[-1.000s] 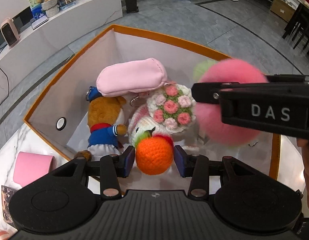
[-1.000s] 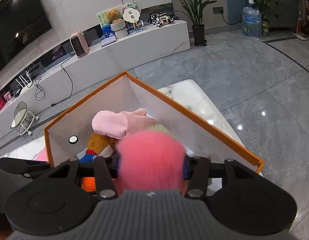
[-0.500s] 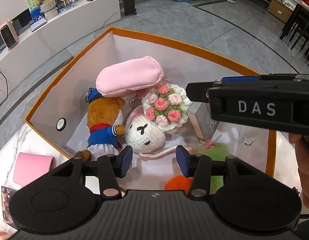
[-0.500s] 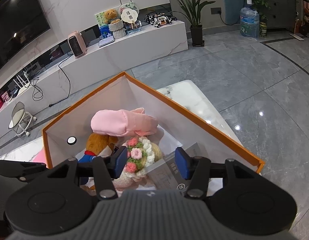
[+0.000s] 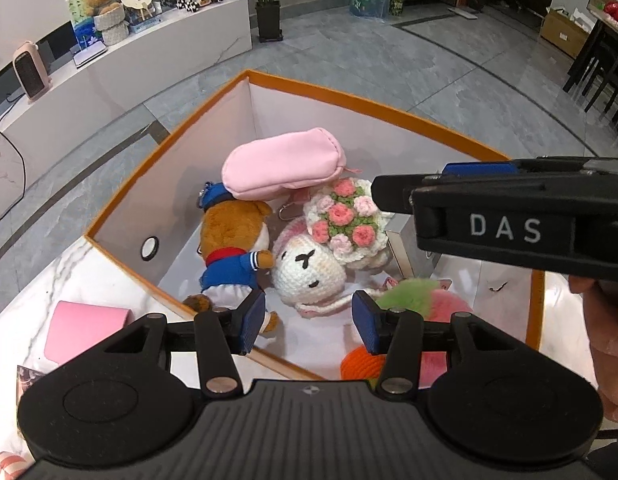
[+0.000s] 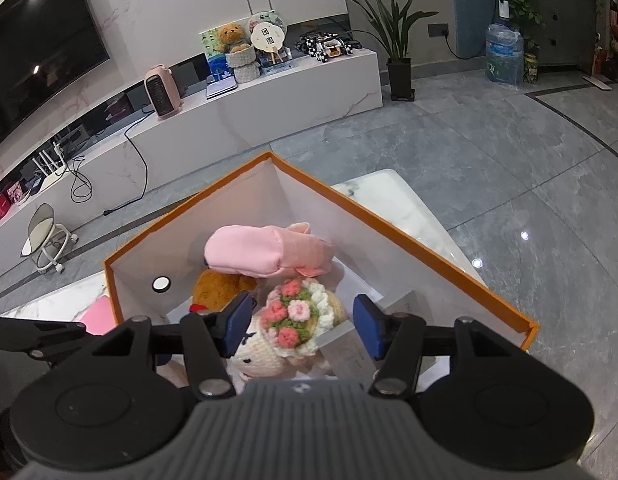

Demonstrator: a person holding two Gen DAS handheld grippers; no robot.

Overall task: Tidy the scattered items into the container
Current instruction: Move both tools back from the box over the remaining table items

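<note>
Contents as we find them: the orange-rimmed, white-walled storage box stands on the white marble table and already holds a pink zipped fabric pouch leaning toward the far corner, a brown plush dog in a blue sailor jacket, a white crocheted rabbit head and, resting on top of it, a crocheted bouquet of pink roses with green leaves. In the near right part of the box lie a fluffy pink ball with a green tuft and an orange crocheted ball, both partly hidden behind our left tool. Our left gripper hangs above the near wall of the box with its blue pads apart and nothing between them; our right gripper, seen from its own camera, is likewise spread wide and empty above the bouquet, and from the left view its black arm crosses over the right side of the box. We judge the step in hand to be the close of a drop-off, both tools free over the container. Still outside, just beside the box's left wall, lies a flat pink rectangular block; at the lower left edge we see a printed card corner and a striped pink object, too cropped to name. The next move, in our judgement, calls for lifting both grippers clear of the rim, swinging the left one over to the pink block and closing across its narrower sides, since it lies flat on the marble and offers little to pinch.
</note>
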